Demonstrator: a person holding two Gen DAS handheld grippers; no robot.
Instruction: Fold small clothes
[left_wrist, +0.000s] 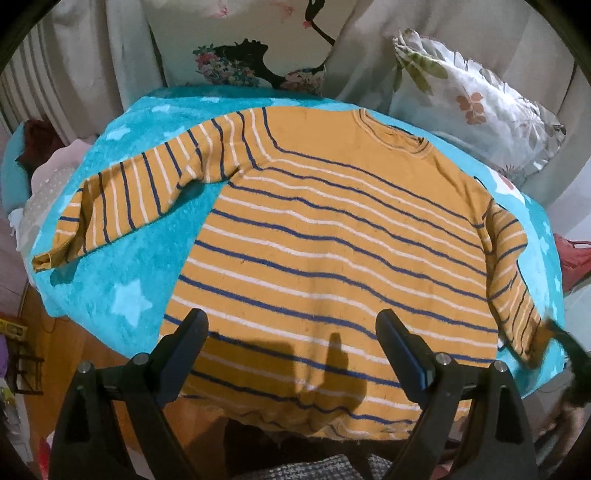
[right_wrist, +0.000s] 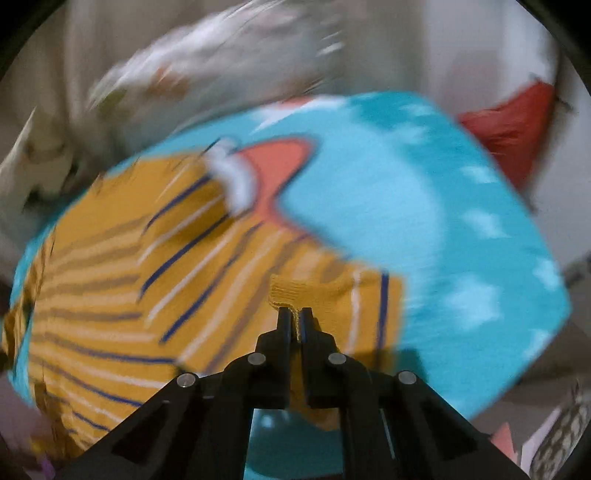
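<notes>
**Right cuff pinched, left claw waiting over the hem**

The sweater (left_wrist: 332, 236) is the landmark: a mustard top with navy and white stripes, spread front-down or front-up (the view does not settle which) on a turquoise star blanket (left_wrist: 122, 280) that covers the surface beneath.

To the sweater's left side, one sleeve (left_wrist: 140, 195) lies stretched outward and flat on the blanket, likely laid that way so it can be folded across the body later.

Just before the sweater's bottom hem, the left claw (left_wrist: 291, 332) hovers with its fingers wide apart and nothing between them. It seems parked there to be ready to pin or lift the hem.

At the sweater's right edge, the other sleeve (left_wrist: 513, 280) runs down toward the near corner. The right claw (right_wrist: 294, 314) is clamped together on that sleeve's ribbed cuff (right_wrist: 291, 291), a thin pinch that suits carrying the sleeve inward over the body. The right view is heavily smeared, so the cuff's height above the blanket is probably slight but cannot be confirmed.

Beyond the sweater's collar, a floral pillow (left_wrist: 476, 107) leans against pale drapery.
</notes>
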